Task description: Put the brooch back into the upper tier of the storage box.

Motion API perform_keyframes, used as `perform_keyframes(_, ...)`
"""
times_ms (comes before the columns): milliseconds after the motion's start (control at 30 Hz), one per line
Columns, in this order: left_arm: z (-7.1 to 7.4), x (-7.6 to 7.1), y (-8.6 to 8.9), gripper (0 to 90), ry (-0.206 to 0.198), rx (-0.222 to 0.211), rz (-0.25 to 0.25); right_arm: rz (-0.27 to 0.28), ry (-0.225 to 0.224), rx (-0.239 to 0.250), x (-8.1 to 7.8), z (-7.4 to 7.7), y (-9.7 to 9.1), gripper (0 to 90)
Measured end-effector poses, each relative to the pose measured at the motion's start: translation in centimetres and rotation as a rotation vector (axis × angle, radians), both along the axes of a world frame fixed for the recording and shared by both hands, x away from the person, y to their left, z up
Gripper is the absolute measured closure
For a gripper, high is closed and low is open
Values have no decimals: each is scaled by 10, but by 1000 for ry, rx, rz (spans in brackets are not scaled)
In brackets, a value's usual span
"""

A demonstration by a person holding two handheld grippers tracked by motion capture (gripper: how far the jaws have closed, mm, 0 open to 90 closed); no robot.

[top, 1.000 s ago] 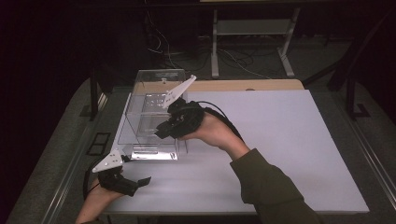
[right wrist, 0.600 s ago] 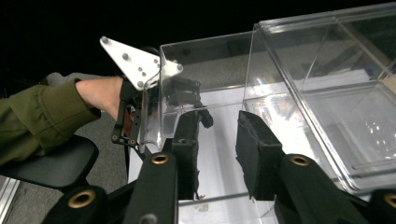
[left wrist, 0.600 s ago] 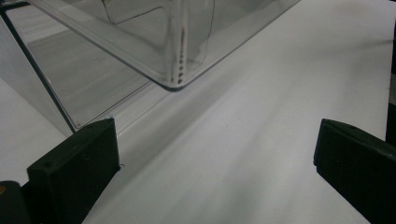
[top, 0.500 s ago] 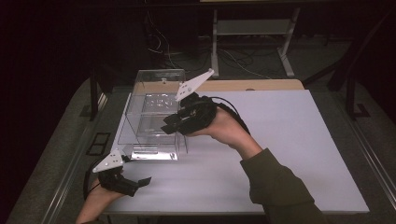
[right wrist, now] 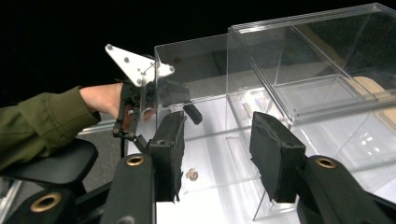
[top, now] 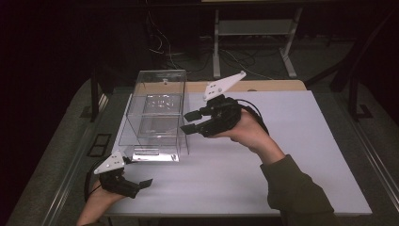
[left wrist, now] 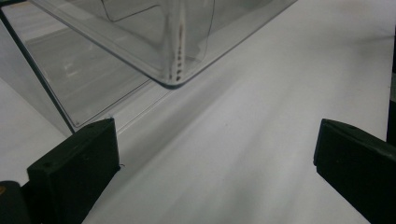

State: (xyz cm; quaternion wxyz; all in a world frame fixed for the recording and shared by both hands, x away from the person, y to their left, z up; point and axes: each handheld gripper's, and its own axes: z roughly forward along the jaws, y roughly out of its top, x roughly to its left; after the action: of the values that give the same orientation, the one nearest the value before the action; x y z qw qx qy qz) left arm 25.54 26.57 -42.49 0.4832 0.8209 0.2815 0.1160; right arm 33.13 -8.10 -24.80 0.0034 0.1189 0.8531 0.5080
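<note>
A clear plastic box stands upright toward the far-left corner of the white table, tall and see-through, with what looks like a shelf or inner tray partway up; nothing seems to lie inside it, though glare makes that hard to be sure of. The right gripper hangs in the air just beside the box's right wall, pointing at it, and its jaws have just been opening; they now stand partly apart with nothing between them, as the right gripper view confirms, where the box edge sits beyond the black pads rather than in them. To my eye that hand has let go of the box, so any placing or adjusting looks done on that side. The left gripper rests low near the near-left corner of the table, just short of the box's front foot, jaws spread wide and empty. Whatever comes next with the box, opening, filling or shifting it, is not yet begun.
</note>
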Motion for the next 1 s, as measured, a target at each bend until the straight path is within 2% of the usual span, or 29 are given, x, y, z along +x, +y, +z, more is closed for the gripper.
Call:
perform_keyframes(367,-1,0,0,0,1,3,3,-49,0,15,-1,-15,-33,482)
perform_keyframes(700,-1,0,0,0,0,4,4,-103,11,6,-2,-35,-57,408)
perform_keyframes(1000,-1,0,1,0,-1,5,4,-154,-3,-10,-6,-55,-73,357)
